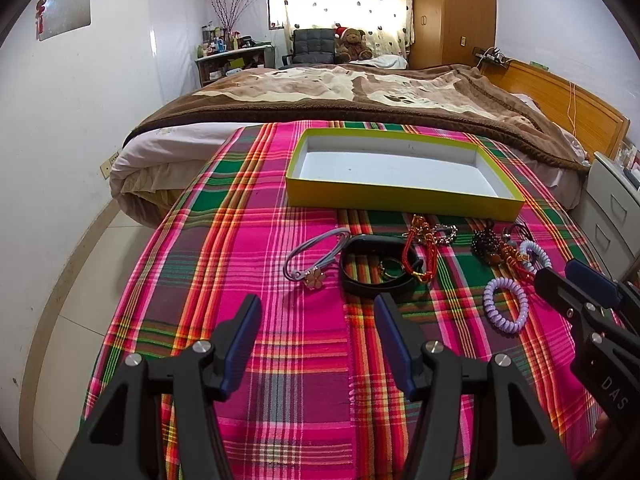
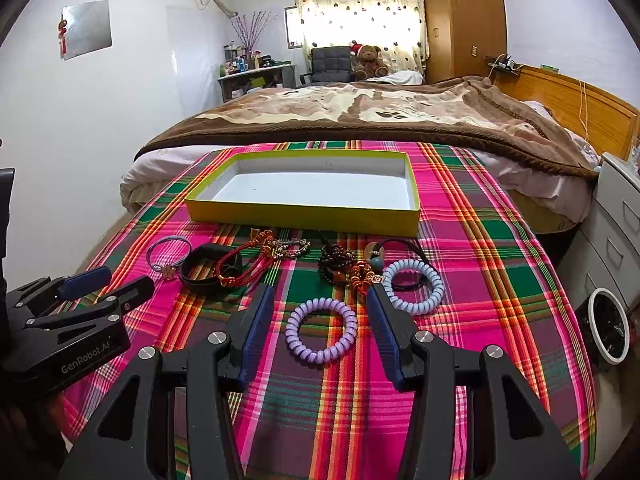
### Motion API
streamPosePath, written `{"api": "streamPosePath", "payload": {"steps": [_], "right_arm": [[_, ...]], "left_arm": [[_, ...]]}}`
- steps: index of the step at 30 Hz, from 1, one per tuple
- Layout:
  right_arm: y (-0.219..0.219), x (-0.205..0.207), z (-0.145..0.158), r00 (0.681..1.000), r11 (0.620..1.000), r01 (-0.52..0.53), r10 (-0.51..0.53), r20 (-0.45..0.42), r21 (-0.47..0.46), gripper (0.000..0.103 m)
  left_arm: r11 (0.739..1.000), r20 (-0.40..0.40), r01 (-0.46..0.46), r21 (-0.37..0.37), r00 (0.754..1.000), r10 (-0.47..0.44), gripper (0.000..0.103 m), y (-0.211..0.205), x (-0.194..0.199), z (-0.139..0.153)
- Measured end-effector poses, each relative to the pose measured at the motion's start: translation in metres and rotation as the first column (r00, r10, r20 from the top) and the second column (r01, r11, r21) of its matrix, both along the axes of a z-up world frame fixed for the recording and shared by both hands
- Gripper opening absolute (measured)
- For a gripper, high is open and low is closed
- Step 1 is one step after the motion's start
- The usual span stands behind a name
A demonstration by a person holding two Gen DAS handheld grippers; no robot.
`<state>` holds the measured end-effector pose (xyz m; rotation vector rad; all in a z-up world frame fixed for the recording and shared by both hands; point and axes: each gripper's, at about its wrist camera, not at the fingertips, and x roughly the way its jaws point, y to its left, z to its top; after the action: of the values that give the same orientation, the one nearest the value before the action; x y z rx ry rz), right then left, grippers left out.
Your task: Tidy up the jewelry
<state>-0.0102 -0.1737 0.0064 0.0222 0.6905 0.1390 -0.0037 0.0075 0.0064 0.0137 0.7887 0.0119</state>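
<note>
Nearest the lens, the right gripper stands wide open with nothing in it, its blue pads set either side of the purple coil, which lies flat on the plaid cloth; that straddle reads as lining up to pinch this piece first (it is the closest and lies apart from the rest). The left gripper is likewise spread wide and empty, hovering over bare cloth short of the grey bangle with its flower charm, so it looks parked ready for the left end of the row. Past the pads the jewelry is strung out in a loose line across the cloth: the black band with red cord draped over it, dark beads, and the pale blue coil resting on a black cord. Laid out side by side like this, most pieces can be taken one at a time, though the red cord and band overlap and may lift together. Beyond them the yellow box sits open and empty, its long side facing the row, a short carry for each item. None of the sorting looks done.
</note>
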Motion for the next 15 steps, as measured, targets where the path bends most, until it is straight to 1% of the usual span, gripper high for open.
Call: {"api": "streamPosePath", "payload": {"steps": [9,15], "right_arm": [[0.0005,-0.0007,0.0005,1.000,1.000,0.000,0.000,0.001,0.000,0.049],[0.0004,-0.0003,0.0000,1.000,1.000,-0.001,0.001,-0.001,0.000,0.049]], "left_arm": [[1.000,-0.003,0.004,0.002,1.000,-0.004,0.060,-0.0009,-0.0001,-0.0008],[1.000,-0.008,0.008,-0.019,1.000,-0.008,0.060,0.0017,0.0027,-0.0023]]}}
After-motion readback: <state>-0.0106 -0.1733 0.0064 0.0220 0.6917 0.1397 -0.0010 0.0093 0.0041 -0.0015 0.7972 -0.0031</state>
